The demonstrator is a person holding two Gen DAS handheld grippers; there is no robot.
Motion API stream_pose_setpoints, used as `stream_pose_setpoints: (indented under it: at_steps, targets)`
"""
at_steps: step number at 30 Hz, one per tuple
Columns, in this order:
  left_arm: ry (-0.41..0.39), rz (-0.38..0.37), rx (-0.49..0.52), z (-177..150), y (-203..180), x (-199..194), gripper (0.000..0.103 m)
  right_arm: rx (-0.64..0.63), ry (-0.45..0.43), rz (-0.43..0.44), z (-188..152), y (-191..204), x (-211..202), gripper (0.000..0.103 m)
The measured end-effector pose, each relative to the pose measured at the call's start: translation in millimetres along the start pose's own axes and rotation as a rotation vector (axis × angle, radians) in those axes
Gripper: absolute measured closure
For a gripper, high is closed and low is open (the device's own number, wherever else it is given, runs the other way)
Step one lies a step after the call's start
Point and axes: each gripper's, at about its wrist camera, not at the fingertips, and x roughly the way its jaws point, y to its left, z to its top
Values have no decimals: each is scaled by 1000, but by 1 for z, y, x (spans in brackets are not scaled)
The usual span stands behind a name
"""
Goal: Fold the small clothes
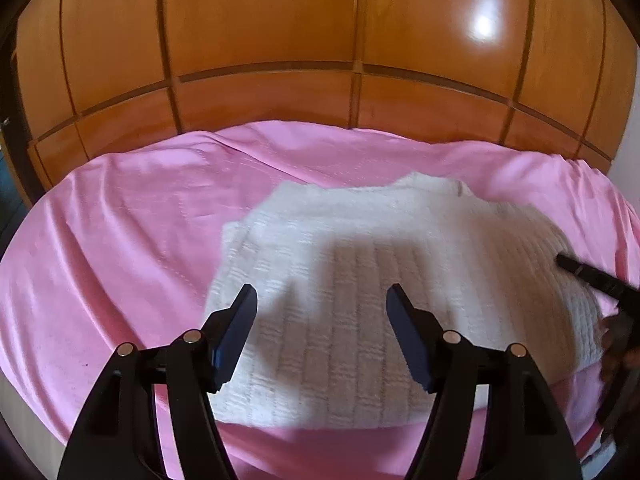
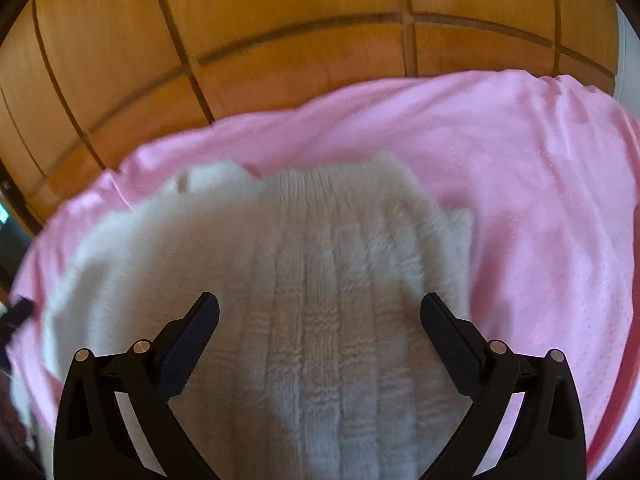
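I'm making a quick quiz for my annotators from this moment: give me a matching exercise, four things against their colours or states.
Things:
1 sweater
2 sheet
3 wardrobe
4 left gripper

Descriptions:
A pink, wrinkled
B open, above the knit
C white, ribbed knit
D glossy orange-brown wood

Pairs: 1-C, 2-A, 3-D, 4-B

A home bedroom: pink bedsheet (image 1: 132,240) spread before a glossy wooden wardrobe (image 1: 260,20).
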Motion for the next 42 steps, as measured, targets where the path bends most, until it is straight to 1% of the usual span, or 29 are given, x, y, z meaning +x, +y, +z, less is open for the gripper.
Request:
stream_pose_setpoints:
  at_steps: [2,5,6,8,11,13,15,19,21,22,23,24,25,27,29,30,31,34,37,42]
  targets:
    - [3,-6,8,-2,-4,0,36,23,-30,2,6,-14,-17,3]
    - [15,-17,29,-5,-11,3,36,64,-43,-1,11,-38,-30,3]
    - [18,-19,35,-6,-14,4,36,92,-40,-10,11,-51,-31,3]
    - [31,-27,46,-8,-17,8,36,152,-3,6,7,-75,-27,3]
    - [50,-38,58,-9,-22,13,36,223,45,45,-5,-96,-18,3]
    - [56,-36,75,-10,-27,16,36,269,74,94,-15,-105,-11,3]
    - [67,-43,87,-10,-30,19,36,287,96,150,-23,-105,-5,3]
    - [96,-59,103,-10,-38,28,36,291,103,258,-34,-99,-4,3]
    - [116,-75,116,-12,-44,34,36,314,113,315,-38,-99,-3,6]
    - [127,-81,120,-13,-47,37,36,319,118,332,-40,-97,-2,10]
    - [138,-94,129,-14,-51,41,36,322,123,350,-42,-96,-1,15]
    - [144,-97,138,-14,-53,44,36,321,131,364,-43,-93,0,17]
    - [150,-89,148,-16,-56,48,35,318,134,369,-44,-92,0,19]
    - [168,-88,143,-17,-56,56,33,306,143,377,-45,-86,4,27]
    - [177,-93,134,-17,-55,61,30,302,154,374,-44,-80,8,44]
    - [183,-101,122,-17,-54,64,29,302,160,381,-43,-77,9,48]
    - [187,-107,112,-17,-53,65,28,298,170,388,-42,-75,11,56]
    - [186,-105,113,-16,-52,68,26,266,198,387,-38,-60,17,68]
    - [172,-109,92,-16,-52,61,28,239,198,359,-33,-48,13,73]
    - [141,-102,74,-16,-46,48,29,193,172,344,-18,-28,-5,74]
